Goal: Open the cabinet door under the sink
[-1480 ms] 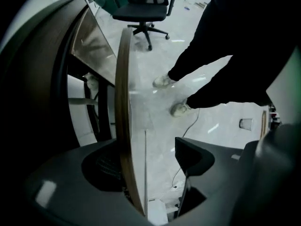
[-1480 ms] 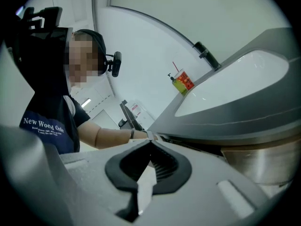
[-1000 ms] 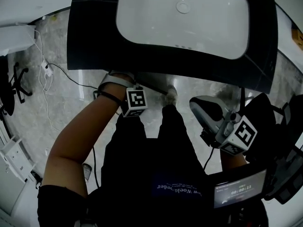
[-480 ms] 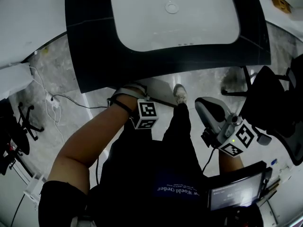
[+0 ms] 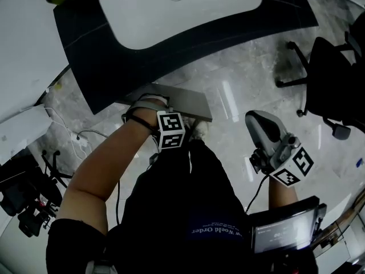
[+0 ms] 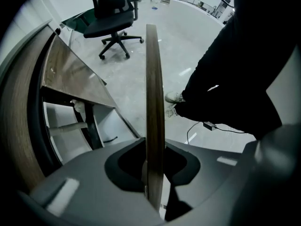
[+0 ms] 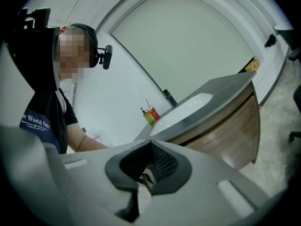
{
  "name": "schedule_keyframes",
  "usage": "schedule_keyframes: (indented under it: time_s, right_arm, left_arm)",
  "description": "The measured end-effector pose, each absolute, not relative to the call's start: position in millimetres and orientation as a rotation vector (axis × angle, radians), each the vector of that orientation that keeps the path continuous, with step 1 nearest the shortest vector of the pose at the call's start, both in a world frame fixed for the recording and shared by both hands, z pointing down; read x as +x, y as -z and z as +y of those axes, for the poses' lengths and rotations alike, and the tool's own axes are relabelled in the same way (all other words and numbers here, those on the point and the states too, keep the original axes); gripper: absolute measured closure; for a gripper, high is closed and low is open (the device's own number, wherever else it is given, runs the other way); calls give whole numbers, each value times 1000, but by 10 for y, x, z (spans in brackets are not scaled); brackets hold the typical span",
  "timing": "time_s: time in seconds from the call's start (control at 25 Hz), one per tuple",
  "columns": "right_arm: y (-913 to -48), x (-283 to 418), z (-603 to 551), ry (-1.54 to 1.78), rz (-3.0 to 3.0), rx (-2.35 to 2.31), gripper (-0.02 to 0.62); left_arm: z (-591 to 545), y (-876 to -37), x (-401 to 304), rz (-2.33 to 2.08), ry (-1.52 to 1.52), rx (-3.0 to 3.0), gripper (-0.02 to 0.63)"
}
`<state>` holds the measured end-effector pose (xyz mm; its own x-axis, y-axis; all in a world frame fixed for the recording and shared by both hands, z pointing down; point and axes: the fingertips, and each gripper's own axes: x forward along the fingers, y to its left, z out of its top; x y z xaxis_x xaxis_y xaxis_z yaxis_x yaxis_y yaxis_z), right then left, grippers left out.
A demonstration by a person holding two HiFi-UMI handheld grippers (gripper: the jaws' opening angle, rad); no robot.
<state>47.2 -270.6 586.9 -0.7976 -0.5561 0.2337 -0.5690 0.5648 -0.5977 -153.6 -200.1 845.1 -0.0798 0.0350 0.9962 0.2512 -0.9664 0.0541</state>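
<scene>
Where the cabinet [image 6: 66, 126] under the sink is seen at the far left of the left gripper view, its front is already uncovered and a dim inside with a pale pipe is shown. Just to the right of that opening, the door [image 6: 153, 79] is seen edge-on, as a thin board whose long edge runs straight away from the camera. It is gripped across its thickness by the jaws of the left gripper [image 6: 153, 175], which are drawn narrow onto it. In the head view this gripper is pointed down onto the door's top edge, just below the dark table [image 5: 85, 39] that carries the white sink [image 5: 171, 10]. The door is judged to be swung well out, so any further opening would be made sideways across the board's face, away from the cabinet; the hinge side cannot be made out. Further right, well apart from the door, the right gripper [image 7: 150, 168] is held with its jaws closed together on nothing and is aimed at the side of the table. The left hand is therefore much the nearer.
</scene>
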Motion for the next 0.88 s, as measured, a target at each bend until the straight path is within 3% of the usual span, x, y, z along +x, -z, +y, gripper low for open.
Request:
schedule_keyframes:
  time_s: [0.32, 0.88]
  right_arm:
    - [-5982, 878, -2048, -1126, -2761, 1050, 594]
    - [-5862, 465, -1290, -1109, -2774, 1247, 594]
  left_arm:
    - [-1647, -8487, -1586, -418, 2201, -1895, 537]
    - [-1005, -8512, -2042, -635, 2104, -1760, 513]
